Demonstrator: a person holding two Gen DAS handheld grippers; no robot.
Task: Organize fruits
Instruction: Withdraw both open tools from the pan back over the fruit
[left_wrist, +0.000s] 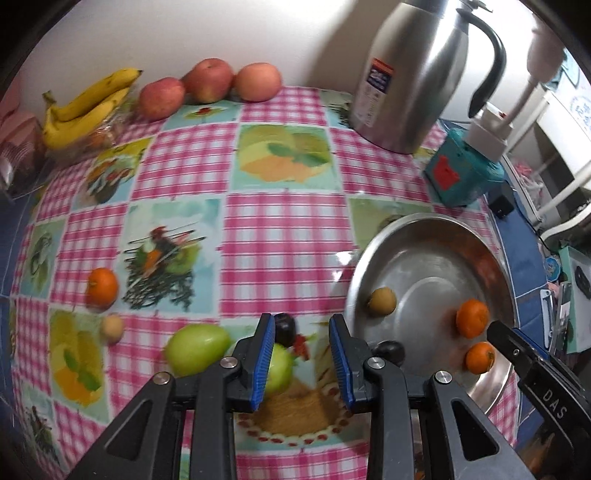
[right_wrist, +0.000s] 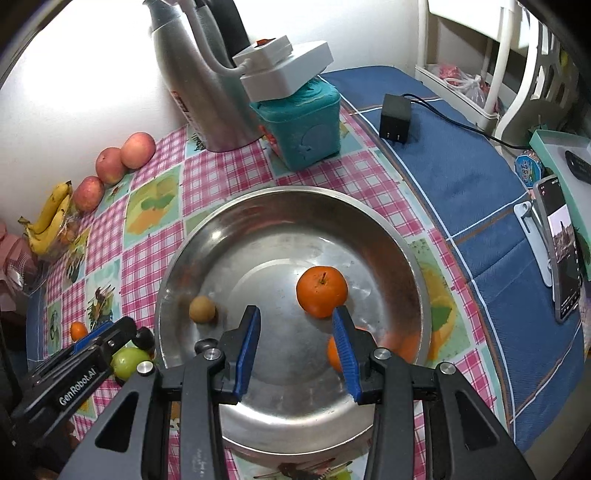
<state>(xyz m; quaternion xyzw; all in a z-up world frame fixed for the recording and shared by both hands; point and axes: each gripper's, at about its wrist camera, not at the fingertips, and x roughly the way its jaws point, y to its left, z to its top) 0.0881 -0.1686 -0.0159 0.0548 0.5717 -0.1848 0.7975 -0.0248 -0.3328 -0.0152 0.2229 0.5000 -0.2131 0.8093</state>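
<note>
Right wrist view: right claw (right_wrist: 295, 328) hangs wide, empty, over the steel bowl (right_wrist: 413, 258).

At the right edge of the left wrist view, the right gripper (left_wrist: 546, 391) bears white letters "DAS". At lower left of the right wrist view, the left gripper (right_wrist: 74, 384) reads "GenRobot.AI". The steel flask's label (left_wrist: 378, 83) is too blurred to read.

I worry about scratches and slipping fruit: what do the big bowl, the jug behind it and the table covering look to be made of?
Bowl: likely stainless steel, brushed and dull-shiny; it mirrors the orange faintly and shows scuffs. Jug: also looks like polished steel, with a black handle, probably plastic. Table covering: seems a glossy printed vinyl or oilcloth, judging by light glare on the pink check; it may be slick.
</note>
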